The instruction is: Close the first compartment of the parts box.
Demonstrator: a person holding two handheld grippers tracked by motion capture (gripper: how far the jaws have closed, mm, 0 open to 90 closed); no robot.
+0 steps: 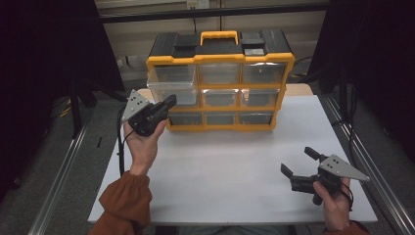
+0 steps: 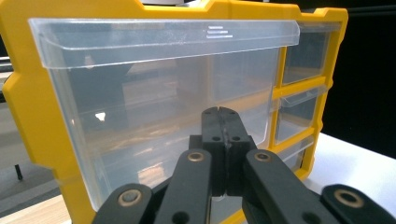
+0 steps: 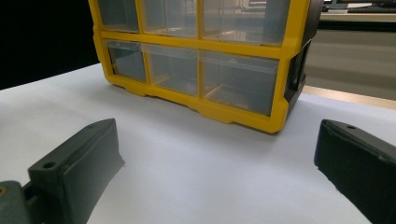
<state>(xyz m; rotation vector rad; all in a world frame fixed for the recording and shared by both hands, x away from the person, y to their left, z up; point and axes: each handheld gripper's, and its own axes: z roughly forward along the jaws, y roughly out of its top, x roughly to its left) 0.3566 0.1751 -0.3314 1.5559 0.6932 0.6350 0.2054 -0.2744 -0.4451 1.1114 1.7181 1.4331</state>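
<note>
A yellow and black organizer cabinet [image 1: 220, 58] with clear drawers stands at the back of the white table [image 1: 230, 171]. Its top-left drawer [image 1: 171, 78] is pulled partway out. My left gripper [image 1: 171, 99] is held up at the cabinet's left front, just below that drawer. In the left gripper view its jaws are pressed together, left gripper [image 2: 223, 114], right in front of the clear drawer [image 2: 154, 88], with nothing visible between them. My right gripper [image 1: 296, 159] hovers low over the table at the front right, jaws wide apart and empty, right gripper [image 3: 217, 135], pointing toward the cabinet [image 3: 243, 114].
The other drawers [image 1: 220, 73] look pushed in and empty. Bare white table lies between the cabinet and the front edge. Metal rails [image 1: 63, 166] run along both sides of the table, with dark curtains beyond.
</note>
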